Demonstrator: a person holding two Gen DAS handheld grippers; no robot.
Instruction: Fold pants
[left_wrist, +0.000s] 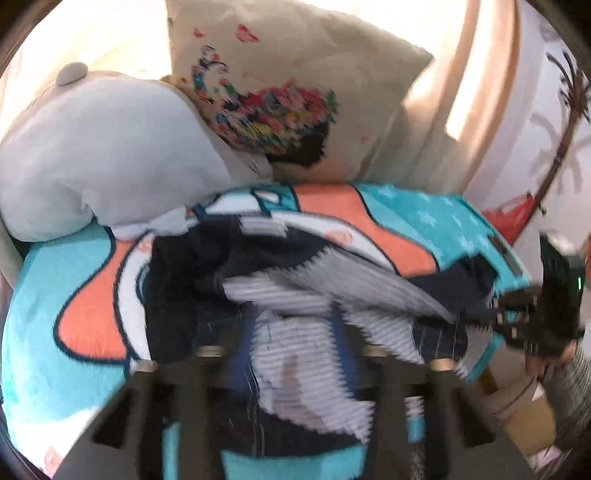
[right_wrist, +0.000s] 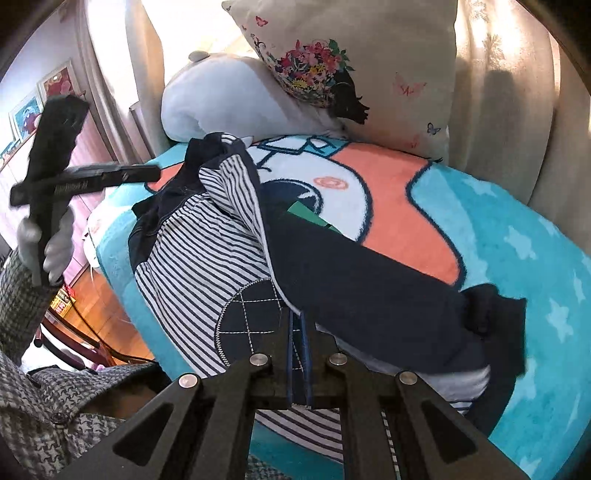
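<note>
The pants (right_wrist: 354, 280) are dark navy with navy-and-white striped panels and lie crumpled on a turquoise and orange blanket (right_wrist: 517, 229). My right gripper (right_wrist: 299, 332) is shut on a navy edge of the pants, which runs between its fingers. In the blurred left wrist view the right gripper (left_wrist: 495, 306) pulls the pants (left_wrist: 295, 291) from the right side. My left gripper (left_wrist: 291, 343) stands open over the striped cloth, pads apart. In the right wrist view the left gripper (right_wrist: 157, 171) hovers above the bed's left side with nothing in it, held by a hand (right_wrist: 55, 251).
A floral cushion (right_wrist: 388, 74) and a grey plush toy (right_wrist: 229, 99) lean at the head of the bed. Curtains (right_wrist: 509, 92) hang behind. The bed's edge drops to a wooden floor (right_wrist: 107, 306) at left. A checked sleeve (right_wrist: 22, 302) fills the lower left.
</note>
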